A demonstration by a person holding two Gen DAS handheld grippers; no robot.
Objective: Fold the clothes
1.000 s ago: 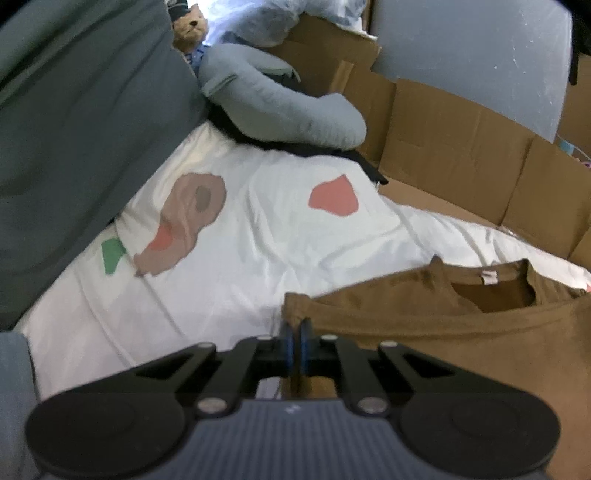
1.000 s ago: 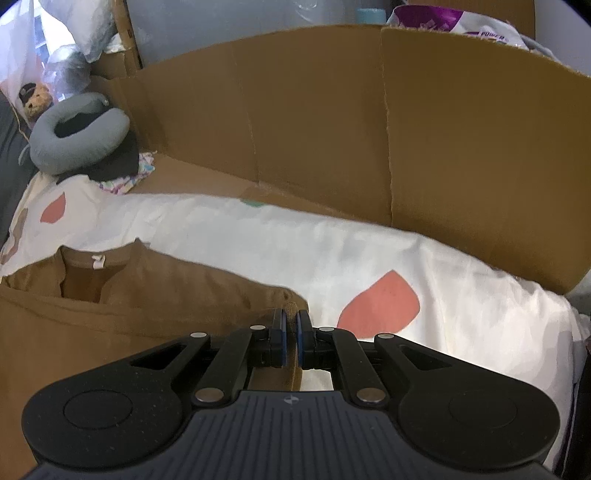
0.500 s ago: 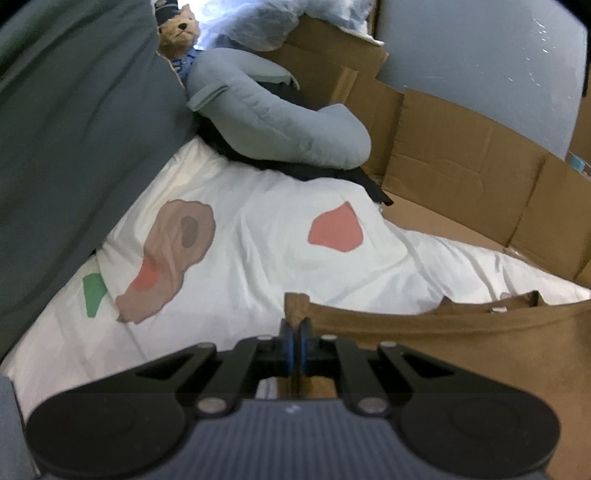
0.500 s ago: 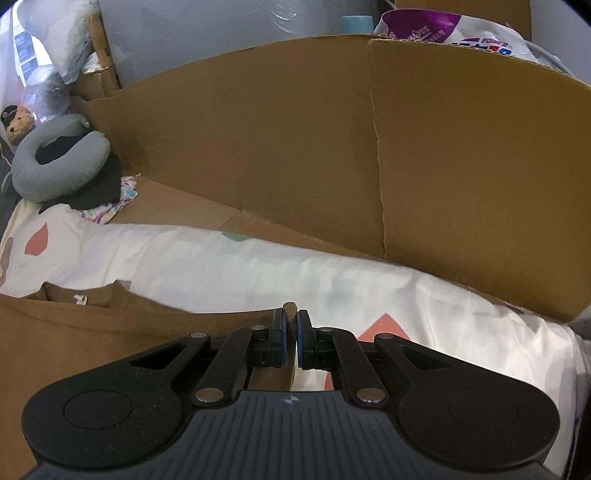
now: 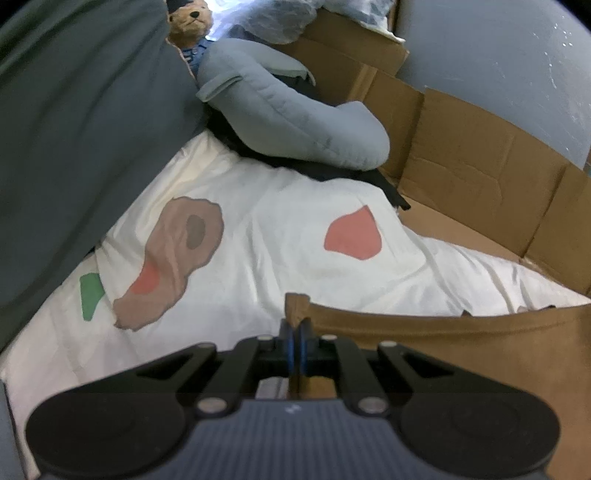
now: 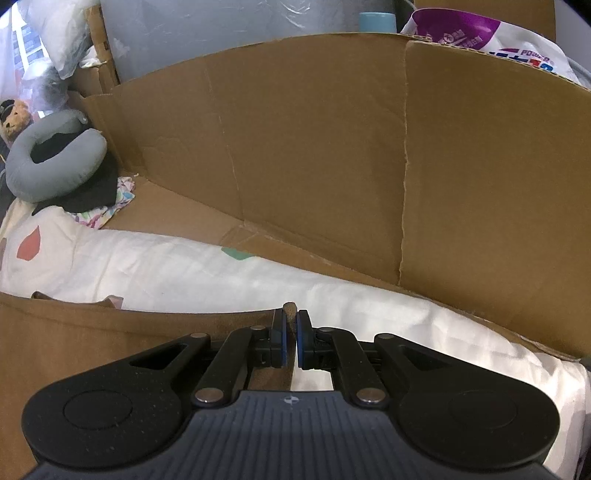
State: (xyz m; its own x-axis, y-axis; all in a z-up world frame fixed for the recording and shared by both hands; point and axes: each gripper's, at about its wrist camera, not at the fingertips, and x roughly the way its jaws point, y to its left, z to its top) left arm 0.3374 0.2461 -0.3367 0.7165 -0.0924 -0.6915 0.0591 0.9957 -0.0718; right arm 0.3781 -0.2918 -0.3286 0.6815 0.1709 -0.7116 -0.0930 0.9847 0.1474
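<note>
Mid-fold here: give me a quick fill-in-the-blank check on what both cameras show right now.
1. Both the left gripper and the right gripper are shut on the ____ shirt.
2. The shirt lies over a ____ sheet printed with coloured shapes.
3. Behind the sheet stands a wall of ____.
4. Beside the grey neck pillow sits a teddy ____.

Missing words: brown; white; cardboard; bear

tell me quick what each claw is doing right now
Left claw: closed, pinching a corner of the brown shirt.
Right claw: closed, pinching the shirt's other corner.
</note>
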